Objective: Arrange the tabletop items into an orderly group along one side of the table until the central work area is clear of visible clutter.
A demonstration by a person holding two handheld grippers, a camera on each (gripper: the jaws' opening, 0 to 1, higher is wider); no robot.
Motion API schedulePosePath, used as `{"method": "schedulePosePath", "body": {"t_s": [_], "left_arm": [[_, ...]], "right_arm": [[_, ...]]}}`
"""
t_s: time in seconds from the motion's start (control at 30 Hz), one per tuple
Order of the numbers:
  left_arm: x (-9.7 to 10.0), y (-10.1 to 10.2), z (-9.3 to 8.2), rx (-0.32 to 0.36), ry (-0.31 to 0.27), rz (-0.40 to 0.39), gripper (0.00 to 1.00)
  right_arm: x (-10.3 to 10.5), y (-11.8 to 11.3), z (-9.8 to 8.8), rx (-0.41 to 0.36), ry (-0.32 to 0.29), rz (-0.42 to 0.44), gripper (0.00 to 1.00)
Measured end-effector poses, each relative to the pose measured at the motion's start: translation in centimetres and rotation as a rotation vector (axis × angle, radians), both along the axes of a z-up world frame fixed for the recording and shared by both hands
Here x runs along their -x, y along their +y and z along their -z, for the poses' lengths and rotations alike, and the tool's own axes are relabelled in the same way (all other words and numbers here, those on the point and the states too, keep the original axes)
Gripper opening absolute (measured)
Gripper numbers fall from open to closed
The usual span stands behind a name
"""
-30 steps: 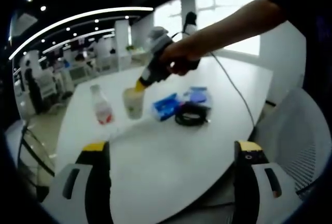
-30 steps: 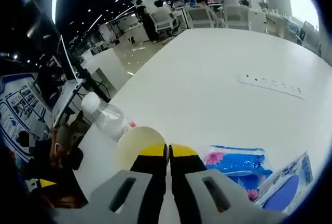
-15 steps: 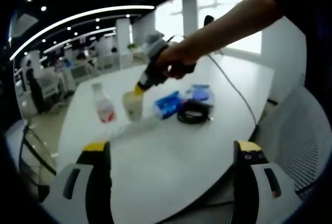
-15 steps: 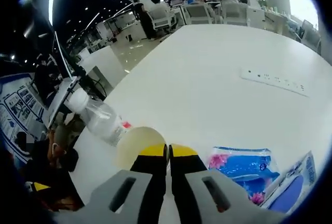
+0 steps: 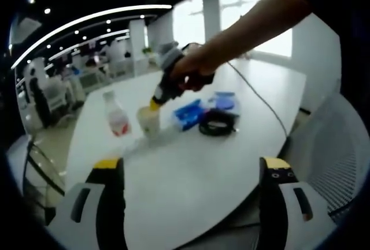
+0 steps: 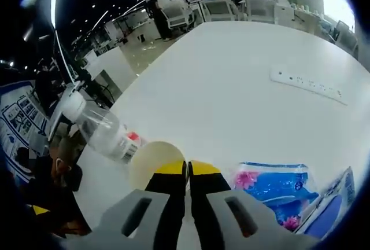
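On the white oval tabletop (image 5: 191, 163), the right tool (image 6: 187, 172) has its yellow-tipped jaws pressed together on the rim of a pale, translucent plastic cup (image 6: 155, 162); from the left gripper view the same cup (image 5: 148, 121) stands upright with that tool (image 5: 156, 100) coming down onto it from a person's hand (image 5: 193, 70). Just beside the cup, a clear plastic bottle with a white cap and red label (image 5: 117, 121) stands on the tabletop. On the cup's other side lie a blue packet of tissues (image 5: 188, 114), a coil of black cable (image 5: 217, 125) and a second blue-and-white packet (image 5: 223, 100), close together. A white power strip (image 6: 307, 84) lies well apart, farther along the tabletop. The left tool (image 5: 191, 172) hovers with its jaws spread wide, gripping nothing.
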State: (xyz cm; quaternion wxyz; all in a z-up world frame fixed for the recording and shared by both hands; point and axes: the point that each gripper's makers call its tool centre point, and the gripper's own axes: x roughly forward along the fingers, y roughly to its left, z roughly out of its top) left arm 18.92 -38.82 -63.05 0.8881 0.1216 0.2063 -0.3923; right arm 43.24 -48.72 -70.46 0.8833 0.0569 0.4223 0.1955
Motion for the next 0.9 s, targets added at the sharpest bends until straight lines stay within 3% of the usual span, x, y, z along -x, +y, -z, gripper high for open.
{"method": "schedulePosePath", "body": {"t_s": [0.9], "left_arm": [[-0.11, 0.19, 0.18, -0.011, 0.003, -0.005, 0.91]], "right_arm": [[-0.63, 0.56, 0.25, -0.006, 0.017, 0.021, 0.01]]}}
